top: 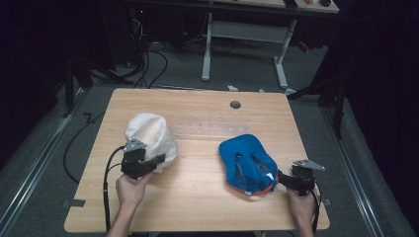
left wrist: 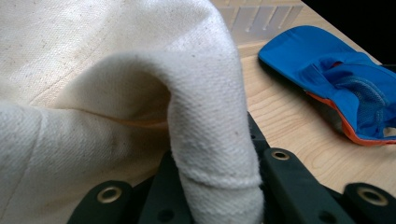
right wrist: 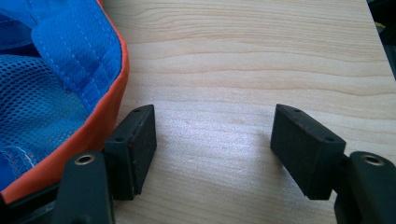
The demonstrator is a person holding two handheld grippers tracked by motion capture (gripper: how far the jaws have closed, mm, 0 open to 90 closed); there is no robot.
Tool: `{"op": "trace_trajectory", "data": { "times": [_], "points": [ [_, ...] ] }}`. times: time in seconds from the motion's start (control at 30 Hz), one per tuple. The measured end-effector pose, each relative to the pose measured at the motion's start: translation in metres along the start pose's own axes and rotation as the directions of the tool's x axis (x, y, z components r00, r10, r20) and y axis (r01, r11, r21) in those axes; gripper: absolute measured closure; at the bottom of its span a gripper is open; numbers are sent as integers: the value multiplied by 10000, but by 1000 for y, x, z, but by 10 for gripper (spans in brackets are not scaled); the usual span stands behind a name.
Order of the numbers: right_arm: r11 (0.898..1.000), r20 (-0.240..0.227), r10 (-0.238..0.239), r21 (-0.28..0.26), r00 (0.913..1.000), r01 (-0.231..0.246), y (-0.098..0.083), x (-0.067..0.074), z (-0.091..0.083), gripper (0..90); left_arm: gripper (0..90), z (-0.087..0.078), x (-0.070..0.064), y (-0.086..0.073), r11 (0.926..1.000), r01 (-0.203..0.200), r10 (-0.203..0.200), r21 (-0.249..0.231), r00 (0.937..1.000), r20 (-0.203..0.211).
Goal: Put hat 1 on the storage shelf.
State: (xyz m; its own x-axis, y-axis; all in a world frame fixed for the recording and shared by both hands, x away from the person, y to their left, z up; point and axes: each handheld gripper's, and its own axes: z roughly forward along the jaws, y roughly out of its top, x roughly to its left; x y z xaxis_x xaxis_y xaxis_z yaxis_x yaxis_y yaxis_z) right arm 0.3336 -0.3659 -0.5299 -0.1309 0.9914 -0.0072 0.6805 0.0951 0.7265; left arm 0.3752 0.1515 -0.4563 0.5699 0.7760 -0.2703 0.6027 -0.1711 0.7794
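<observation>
Left gripper (top: 159,160) is pinching the cream hat's (top: 150,133) brim on the table's (top: 197,197) left side, probably to lift it. The blue cap (top: 248,163) is lying upside down at the right; right gripper (right wrist: 212,140) is sitting wide apart beside its orange edge.

1. From above, the desk (top: 197,148) is evenly lit; the room around it is nearly black.
2. The blue cap (top: 249,163) casts a soft, short shadow on the desk just beside its rim.
3. The high view is soft and slightly grainy.
4. In the left gripper view, the cream cloth (left wrist: 140,93) is sharp in weave and brightly lit, with a shaded hollow inside its fold.
5. In the right gripper view, a pale sheen lies on the wood near the cap's orange edge.
</observation>
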Motion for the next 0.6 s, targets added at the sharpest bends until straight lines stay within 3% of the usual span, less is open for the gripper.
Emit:
{"op": "trace_trajectory", "data": {
  "times": [0.6],
  "points": [
    [10000, -31, 6, -1, 10000, -6, 0, 0, 0, 316, 804, 0, 3, 35, 9974, -694, 701, 188, 9968, -386]
  ]
}}
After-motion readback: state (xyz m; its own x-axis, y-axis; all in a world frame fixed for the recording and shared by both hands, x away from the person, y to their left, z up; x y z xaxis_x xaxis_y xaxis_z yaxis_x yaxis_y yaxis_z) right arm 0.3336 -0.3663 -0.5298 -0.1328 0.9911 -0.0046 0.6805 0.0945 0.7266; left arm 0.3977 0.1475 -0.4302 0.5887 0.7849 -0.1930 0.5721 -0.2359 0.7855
